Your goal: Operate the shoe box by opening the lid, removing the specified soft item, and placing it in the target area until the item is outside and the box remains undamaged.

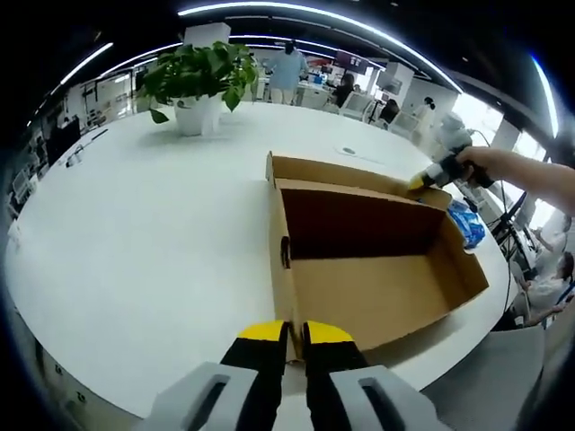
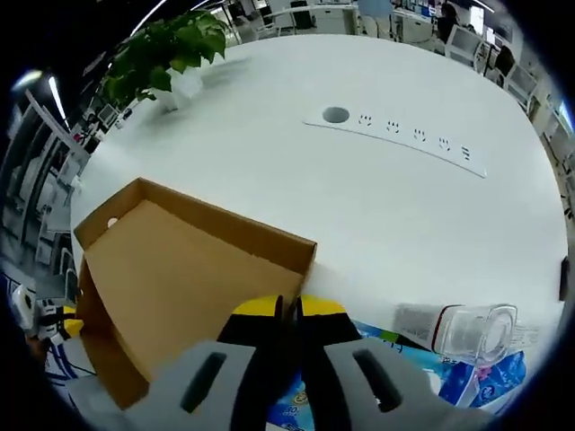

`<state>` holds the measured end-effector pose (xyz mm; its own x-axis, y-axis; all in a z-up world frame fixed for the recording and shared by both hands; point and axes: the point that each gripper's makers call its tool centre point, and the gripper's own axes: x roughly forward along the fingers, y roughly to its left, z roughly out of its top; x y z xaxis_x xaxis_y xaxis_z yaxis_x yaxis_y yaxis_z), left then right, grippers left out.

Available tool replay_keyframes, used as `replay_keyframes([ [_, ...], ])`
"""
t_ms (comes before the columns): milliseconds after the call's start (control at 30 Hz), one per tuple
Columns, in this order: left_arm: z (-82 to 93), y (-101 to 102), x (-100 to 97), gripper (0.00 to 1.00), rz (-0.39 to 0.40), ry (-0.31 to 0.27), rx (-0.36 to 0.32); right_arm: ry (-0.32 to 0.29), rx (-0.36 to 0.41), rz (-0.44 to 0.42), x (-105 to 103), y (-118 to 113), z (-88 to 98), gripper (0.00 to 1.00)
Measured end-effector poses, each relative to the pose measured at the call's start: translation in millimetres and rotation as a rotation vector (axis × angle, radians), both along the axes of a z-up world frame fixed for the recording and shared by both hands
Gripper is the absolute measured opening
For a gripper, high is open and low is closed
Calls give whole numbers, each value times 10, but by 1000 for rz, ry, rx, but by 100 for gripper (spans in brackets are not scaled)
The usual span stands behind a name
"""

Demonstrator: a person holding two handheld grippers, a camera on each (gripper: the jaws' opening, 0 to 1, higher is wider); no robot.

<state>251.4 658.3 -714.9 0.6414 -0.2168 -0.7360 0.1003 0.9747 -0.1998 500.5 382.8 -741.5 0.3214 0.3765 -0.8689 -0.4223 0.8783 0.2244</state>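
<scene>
Gripping the near wall of the box (image 1: pixel 377 269), the left gripper (image 1: pixel 295 334) has its 2 yellow-tipped jaws pressed against either side of the cardboard edge, at the near edge of the table (image 1: pixel 153 242). The brown box stands open, its inside bare cardboard with a dark shadow along the far wall. At the box's far right corner the right gripper (image 1: pixel 422 180) touches the raised lid (image 1: pixel 341 171), with a person's forearm (image 1: pixel 530 175) reaching in from the right. A blue packet (image 1: pixel 467 223) lies on the table just beside the box's right wall.

In the right gripper view, the right gripper (image 2: pixel 289 307) has its 2 jaws drawn together on the edge of the lid (image 2: pixel 180 269). Just to the right of those jaws lie the blue packet (image 2: pixel 490 377) and a clear plastic tube (image 2: pixel 458 328). Farther across the table (image 2: pixel 404 197) a strip of sockets (image 2: pixel 404 135) sits flush in the surface. A potted plant (image 1: pixel 198 81) stands near the table's far edge.
</scene>
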Motion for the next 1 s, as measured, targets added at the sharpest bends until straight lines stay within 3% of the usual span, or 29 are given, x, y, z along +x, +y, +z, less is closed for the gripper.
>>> replay_keyframes([
  [400, 3, -2, 0, 6, 1, -4, 2, -67, -9, 18, 16, 2, 161, 3],
  [1000, 10, -14, -10, 6, 28, -21, -6, -222, 42, 20, -8, 11, 698, 1],
])
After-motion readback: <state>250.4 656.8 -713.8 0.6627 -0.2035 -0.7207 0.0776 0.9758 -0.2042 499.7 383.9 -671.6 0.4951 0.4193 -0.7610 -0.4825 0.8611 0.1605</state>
